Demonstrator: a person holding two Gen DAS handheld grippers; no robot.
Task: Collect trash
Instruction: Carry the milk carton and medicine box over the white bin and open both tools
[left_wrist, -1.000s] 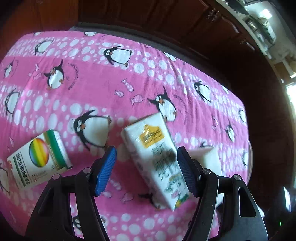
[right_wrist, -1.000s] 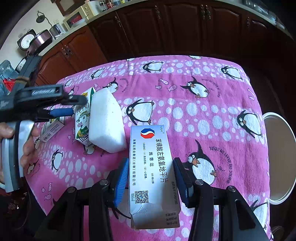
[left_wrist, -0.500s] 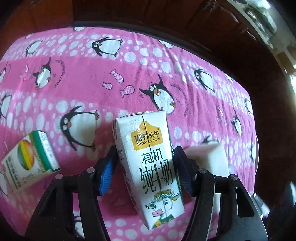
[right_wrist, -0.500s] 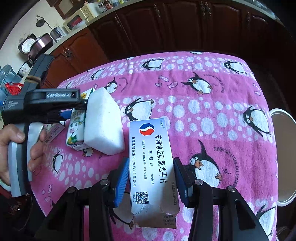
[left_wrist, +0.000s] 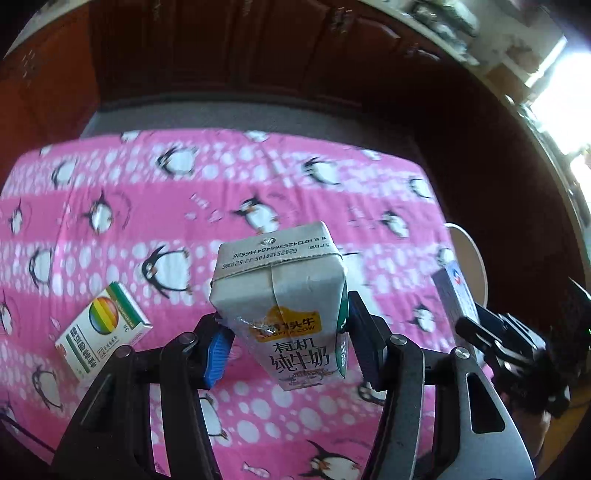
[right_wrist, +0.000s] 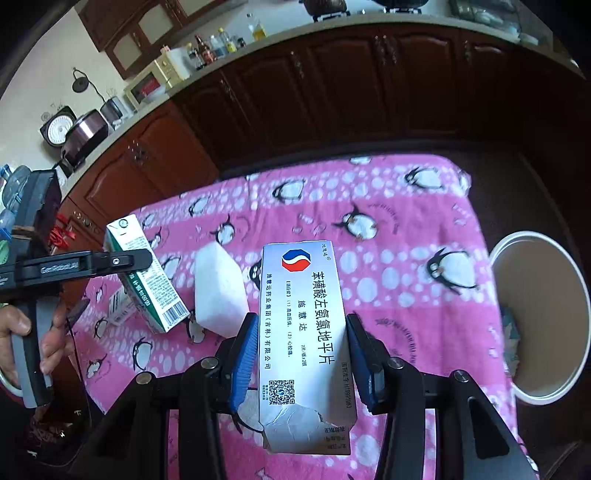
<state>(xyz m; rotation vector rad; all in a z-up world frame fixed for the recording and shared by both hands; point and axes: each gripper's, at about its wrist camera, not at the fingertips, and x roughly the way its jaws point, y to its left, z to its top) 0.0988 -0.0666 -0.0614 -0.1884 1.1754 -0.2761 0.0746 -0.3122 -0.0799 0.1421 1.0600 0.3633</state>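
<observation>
My left gripper (left_wrist: 288, 350) is shut on a milk carton (left_wrist: 284, 295) and holds it lifted above the pink penguin cloth (left_wrist: 184, 206); the carton also shows in the right wrist view (right_wrist: 147, 277). My right gripper (right_wrist: 299, 362) is shut on a white-and-blue medicine box (right_wrist: 303, 332), raised off the cloth. A white bin (right_wrist: 539, 314) stands off the table's right edge, with some trash inside. A rainbow-printed small box (left_wrist: 103, 336) lies on the cloth at left. A white foam block (right_wrist: 218, 291) lies on the cloth between the grippers.
Dark wooden cabinets (right_wrist: 332, 92) run behind the table, with a counter of kitchen items above. The bin's rim also shows in the left wrist view (left_wrist: 469, 258). The cloth's far edge drops to dark floor.
My left gripper closed on the milk carton and lifted it off the cloth, tilting it upright. My right gripper lifted the medicine box and moved toward the bin, which now shows more fully.
</observation>
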